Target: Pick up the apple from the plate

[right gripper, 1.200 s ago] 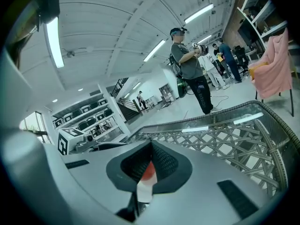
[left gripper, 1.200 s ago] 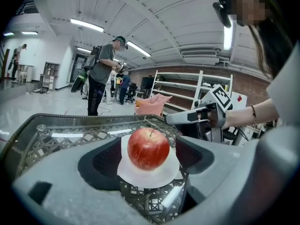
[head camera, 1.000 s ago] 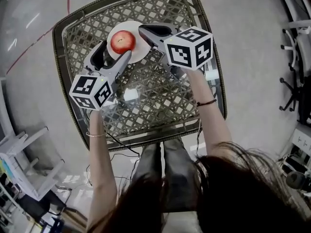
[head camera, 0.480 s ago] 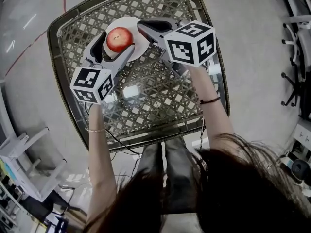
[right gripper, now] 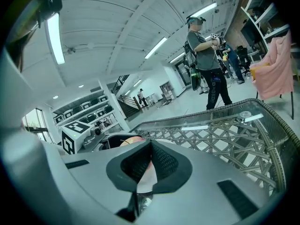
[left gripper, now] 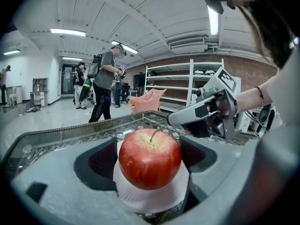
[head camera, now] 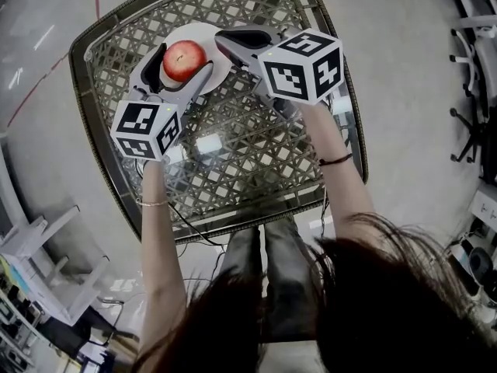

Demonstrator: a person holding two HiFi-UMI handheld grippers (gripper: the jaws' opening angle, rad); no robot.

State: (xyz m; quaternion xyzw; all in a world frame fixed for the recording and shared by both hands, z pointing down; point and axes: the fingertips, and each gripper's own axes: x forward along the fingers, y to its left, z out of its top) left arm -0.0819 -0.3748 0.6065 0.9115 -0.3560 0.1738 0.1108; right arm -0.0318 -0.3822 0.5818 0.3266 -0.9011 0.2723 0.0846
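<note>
Our worry is the squeeze: the apple [head camera: 185,56] is round and smooth, so if the pads meet it off-centre or too low we judge it could squirt out and roll off the plate [head camera: 199,29], or drag that light plate across the glass-topped lattice table [head camera: 233,154]. The right gripper [head camera: 225,39], clenched on nothing, sits at the plate's right edge and could be knocked. The apple rests on the plate at the table's far left. The left gripper [head camera: 183,62] has just been spreading to full width and straddles the apple, its pads not touching the fruit. Both forearms reach out from the near edge, grippers tipped slightly downward.
</note>
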